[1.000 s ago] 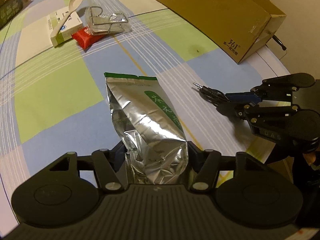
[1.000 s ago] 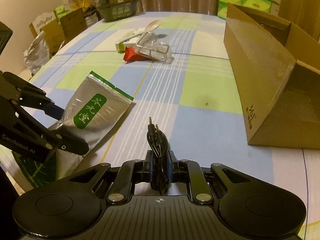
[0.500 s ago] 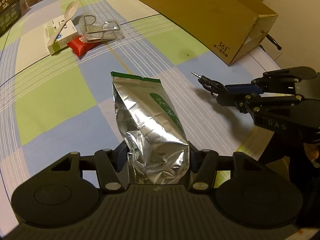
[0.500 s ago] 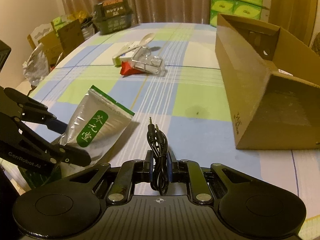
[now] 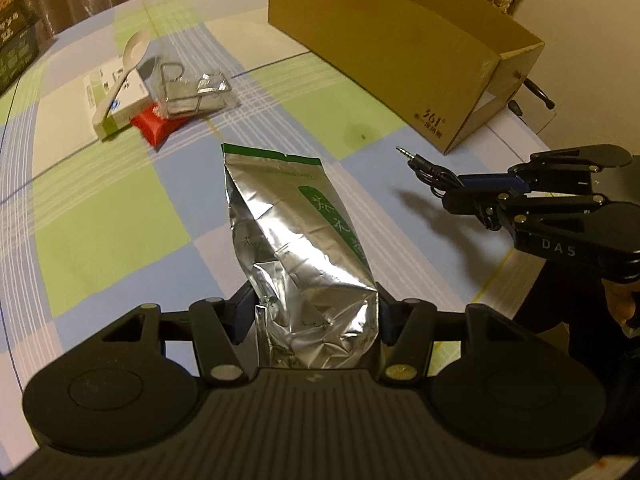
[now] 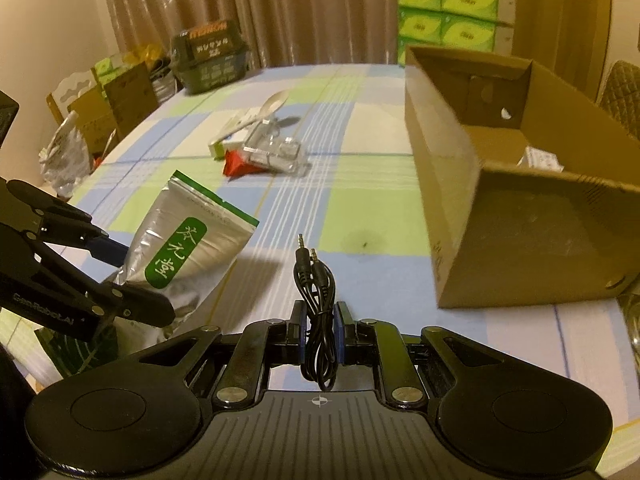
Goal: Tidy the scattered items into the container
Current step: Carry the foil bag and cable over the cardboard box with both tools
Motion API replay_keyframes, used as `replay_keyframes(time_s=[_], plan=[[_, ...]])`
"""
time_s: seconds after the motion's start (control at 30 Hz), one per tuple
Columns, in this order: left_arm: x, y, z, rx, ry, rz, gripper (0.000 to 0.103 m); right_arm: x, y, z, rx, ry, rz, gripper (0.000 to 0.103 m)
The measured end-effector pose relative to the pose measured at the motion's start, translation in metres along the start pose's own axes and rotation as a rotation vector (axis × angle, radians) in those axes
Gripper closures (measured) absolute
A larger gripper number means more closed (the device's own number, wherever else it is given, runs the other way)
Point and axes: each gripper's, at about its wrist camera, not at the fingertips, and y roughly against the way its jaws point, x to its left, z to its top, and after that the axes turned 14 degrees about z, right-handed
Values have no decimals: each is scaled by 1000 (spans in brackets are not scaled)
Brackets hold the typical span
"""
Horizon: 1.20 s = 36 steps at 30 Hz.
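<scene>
My left gripper (image 5: 314,312) is shut on a silver foil tea pouch (image 5: 296,240) with a green label and holds it above the checked tablecloth. It also shows in the right wrist view (image 6: 180,256). My right gripper (image 6: 320,320) is shut on a coiled black audio cable (image 6: 314,280), whose plugs point forward; it also shows in the left wrist view (image 5: 432,168). The open cardboard box (image 6: 500,184) stands ahead to the right, its near wall (image 5: 392,52) facing me.
A pile lies farther back on the table: a white carton with a plastic spoon (image 5: 120,92), a red packet (image 5: 158,128) and a clear wrapped item with a wire clip (image 5: 192,88). Boxes and green tissue packs (image 6: 452,20) stand beyond the table.
Both grippers have risen with their loads. The pouch and cable now hang higher above the cloth, and the box interior shows more in the right wrist view.
</scene>
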Motion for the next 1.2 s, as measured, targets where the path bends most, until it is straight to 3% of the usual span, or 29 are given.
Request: replay_keyframes(time_s=[0.7, 1.2], plan=[[-36, 39, 60, -134, -30, -47, 50, -10, 67, 31, -163, 33, -58, 93], [-78, 55, 128, -240, -23, -95, 50, -64, 111, 69, -273, 14, -158, 93]])
